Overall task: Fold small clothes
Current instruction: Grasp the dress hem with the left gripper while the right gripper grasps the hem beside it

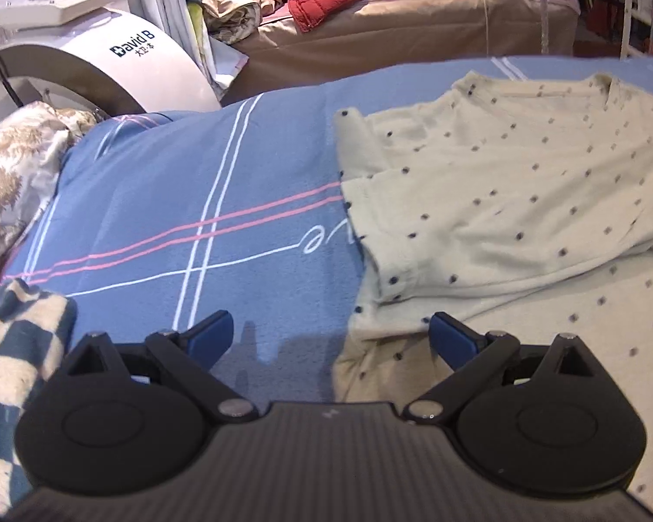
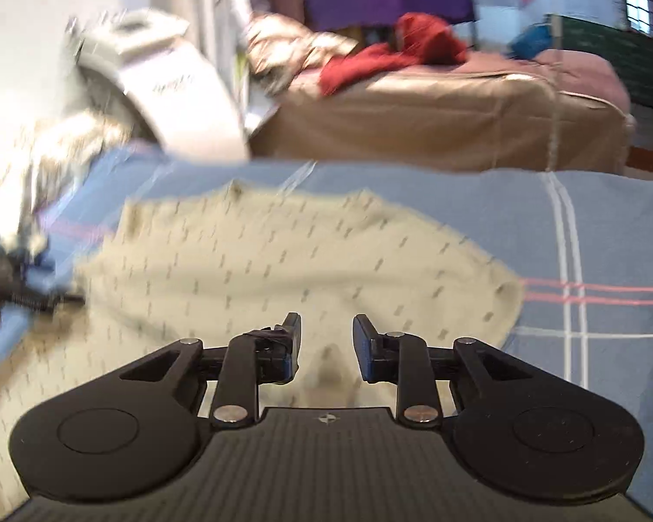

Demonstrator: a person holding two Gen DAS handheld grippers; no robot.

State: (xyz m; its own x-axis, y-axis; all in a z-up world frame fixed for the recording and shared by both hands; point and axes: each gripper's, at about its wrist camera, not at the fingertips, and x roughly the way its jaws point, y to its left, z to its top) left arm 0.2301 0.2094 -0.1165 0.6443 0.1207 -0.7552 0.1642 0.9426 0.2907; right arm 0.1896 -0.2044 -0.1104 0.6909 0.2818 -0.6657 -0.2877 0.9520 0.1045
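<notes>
- Blue striped bedding fills our left wrist view; the cream dotted shirt lies on it at right, one sleeve folded across the body.
- Our left gripper hangs over the shirt's near edge, jaws wide apart, nothing between them.
- Through the blurred right wrist view, our right gripper hovers above the shirt, jaws parted, seemingly empty.
</notes>
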